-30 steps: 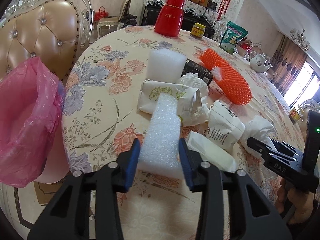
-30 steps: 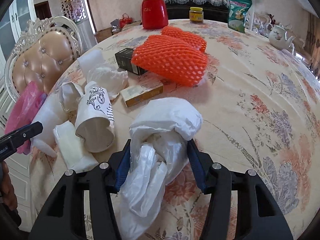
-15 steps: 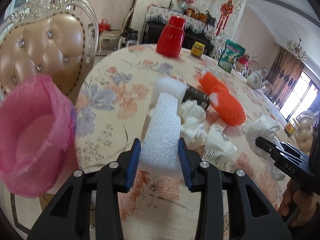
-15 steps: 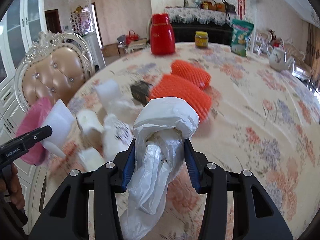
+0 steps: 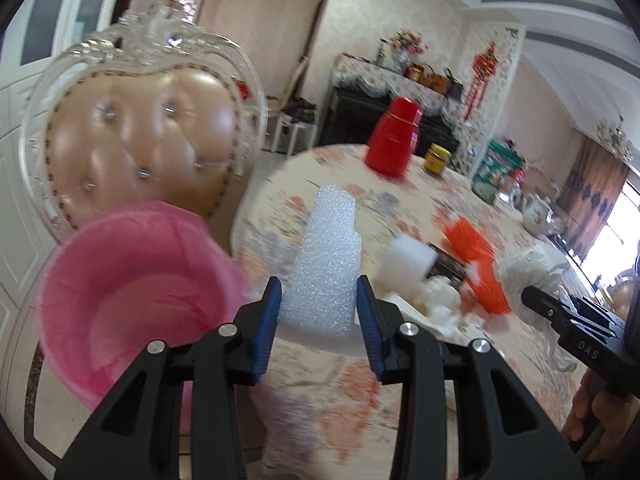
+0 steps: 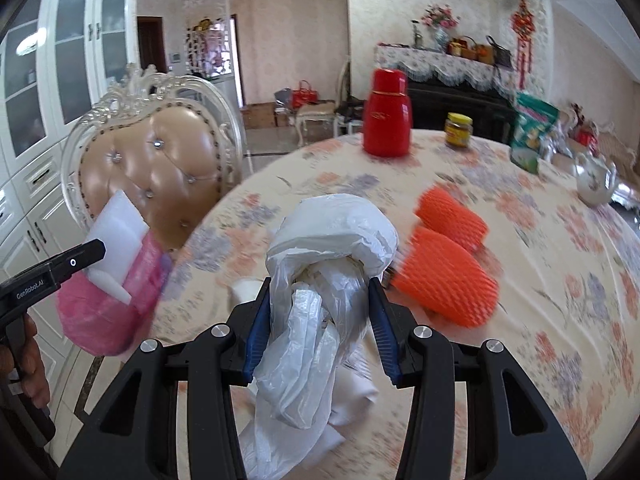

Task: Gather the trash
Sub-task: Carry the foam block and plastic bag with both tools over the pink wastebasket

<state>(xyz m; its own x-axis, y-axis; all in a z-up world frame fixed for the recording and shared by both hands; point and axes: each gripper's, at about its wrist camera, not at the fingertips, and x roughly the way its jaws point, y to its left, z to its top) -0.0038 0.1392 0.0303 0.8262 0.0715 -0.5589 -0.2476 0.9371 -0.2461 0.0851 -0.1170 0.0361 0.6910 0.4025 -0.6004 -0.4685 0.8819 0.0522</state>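
Lined bin (image 5: 132, 304) beside table (image 5: 320, 392), before chair (image 5: 148, 140).

a round table (image 6: 560, 280) in a floral cloth carried a red flask (image 6: 387, 120), a jar (image 6: 458, 129), a green packet (image 6: 532, 136), a teapot (image 6: 596, 179), two orange foam nets (image 6: 448, 268), a white foam block (image 5: 408, 261) and crumpled paper (image 5: 438, 304).

Motion blur smears the worktop (image 5: 340, 392) pattern and the litter heap (image 5: 436, 304) past my left tool; I can't sort items there. Plastic bag (image 6: 320, 320) tail runs off the bottom edge. Pink bin (image 6: 108, 312) base hidden behind the worktop rim.
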